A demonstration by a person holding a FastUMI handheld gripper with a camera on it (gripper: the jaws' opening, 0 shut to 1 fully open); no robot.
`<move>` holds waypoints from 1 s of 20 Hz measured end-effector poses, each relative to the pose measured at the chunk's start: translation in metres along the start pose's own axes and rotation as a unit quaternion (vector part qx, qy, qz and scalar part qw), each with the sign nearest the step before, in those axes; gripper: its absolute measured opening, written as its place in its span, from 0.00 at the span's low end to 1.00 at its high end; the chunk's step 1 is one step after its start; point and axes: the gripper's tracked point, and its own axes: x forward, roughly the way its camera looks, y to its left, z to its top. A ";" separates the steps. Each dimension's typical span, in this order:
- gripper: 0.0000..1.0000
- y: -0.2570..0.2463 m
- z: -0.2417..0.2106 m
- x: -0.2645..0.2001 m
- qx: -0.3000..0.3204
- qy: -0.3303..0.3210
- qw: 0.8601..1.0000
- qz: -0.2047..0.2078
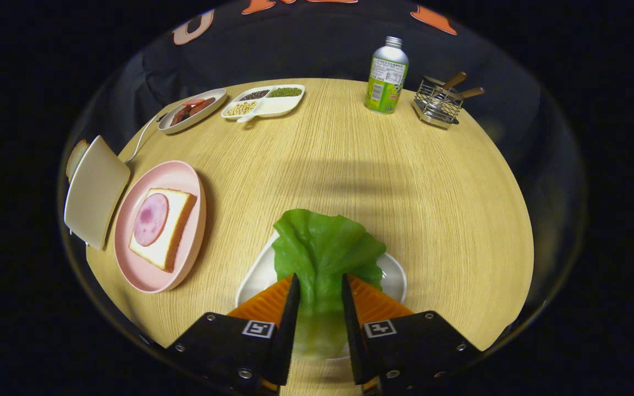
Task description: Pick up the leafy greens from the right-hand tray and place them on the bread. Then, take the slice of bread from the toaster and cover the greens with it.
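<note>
A green leaf of leafy greens (322,247) lies over the white tray (395,278) just ahead of me. My gripper (320,281) has its fingers drawn in on the near part of the leaf, one on each side, and the leaf fills the gap between them. To the left, a pink plate (185,176) holds a slice of bread (178,231) topped with a round of ham (150,219). Beyond the plate's left side stands a cream toaster (94,190) with a slice of bread (75,157) poking out of its far end.
At the far side of the round wooden table (350,165) stand a green bottle (386,74), a wire holder with wooden-handled utensils (437,102), a divided dish of beans (264,102) and a dish of sausages (191,110). The toaster's white cable (142,137) trails beside it.
</note>
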 end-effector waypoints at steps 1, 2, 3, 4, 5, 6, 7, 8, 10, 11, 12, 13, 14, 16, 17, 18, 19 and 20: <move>0.38 -0.004 0.001 0.000 0.012 -0.001 1.000 -0.004; 0.26 -0.006 0.002 0.001 0.022 -0.003 1.000 -0.001; 0.21 -0.008 0.003 0.001 0.032 -0.006 0.999 0.003; 0.15 -0.009 0.005 0.002 0.043 -0.008 0.999 0.007; 0.12 -0.010 0.004 0.001 0.051 -0.011 0.999 0.011; 0.08 -0.011 0.005 0.001 0.061 -0.013 0.998 0.015; 0.06 -0.009 0.004 0.001 0.068 -0.013 0.997 0.021; 0.04 -0.008 0.004 0.000 0.073 -0.015 0.997 0.029; 0.03 -0.007 0.008 -0.006 0.079 -0.023 0.996 0.037; 0.03 -0.005 0.011 -0.009 0.079 -0.032 0.996 0.040; 0.03 -0.004 0.013 -0.012 0.078 -0.037 0.995 0.043; 0.03 -0.002 0.014 -0.015 0.078 -0.042 0.995 0.047; 0.03 -0.001 0.015 -0.018 0.077 -0.045 0.995 0.050; 0.03 0.000 0.018 -0.026 0.080 -0.053 0.994 0.056; 0.03 0.002 0.021 -0.030 0.083 -0.058 0.993 0.061; 0.03 0.003 0.023 -0.034 0.087 -0.063 0.992 0.066; 0.03 0.004 0.025 -0.038 0.089 -0.067 0.991 0.071; 0.02 0.006 0.028 -0.042 0.090 -0.072 0.990 0.076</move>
